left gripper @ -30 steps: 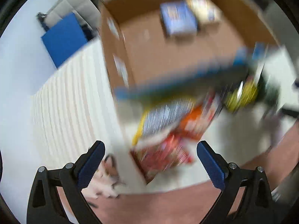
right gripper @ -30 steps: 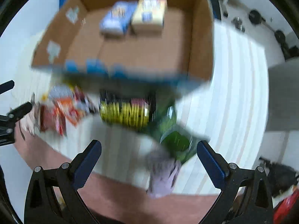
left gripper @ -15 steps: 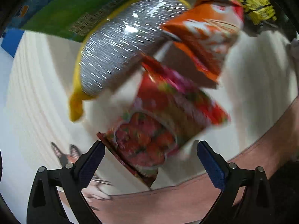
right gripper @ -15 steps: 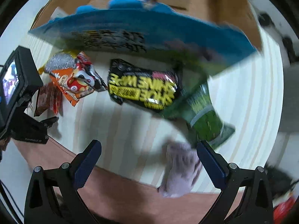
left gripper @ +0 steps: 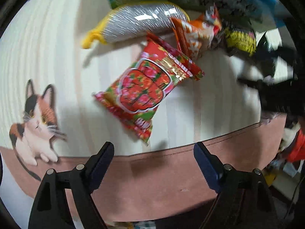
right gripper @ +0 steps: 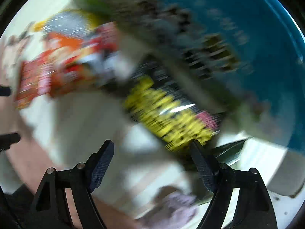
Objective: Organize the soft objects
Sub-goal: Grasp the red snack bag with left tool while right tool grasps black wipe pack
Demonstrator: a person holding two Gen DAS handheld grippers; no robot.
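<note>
A red flowered snack packet [left gripper: 144,89] lies on the cream mat just ahead of my left gripper [left gripper: 153,153], which is open and empty above the mat's brown border. Beyond it lie a silver and yellow bag [left gripper: 139,25], an orange packet [left gripper: 192,38] and a black and yellow packet [left gripper: 241,40]. My right gripper [right gripper: 152,152] is open and empty, close over the black and yellow packet [right gripper: 169,114]; this view is blurred. A lilac soft cloth [right gripper: 177,208] lies between its fingers, near the camera.
The blue and green printed side of the cardboard box [right gripper: 238,38] fills the upper right of the right wrist view. A cat picture [left gripper: 36,122] is printed on the mat's left. The right tool [left gripper: 276,95] shows dark at the right of the left wrist view.
Both grippers have dropped from above the box down close to the mat. The left one has drawn back slightly from the red packet. The right one has swung toward the black and yellow packet.
</note>
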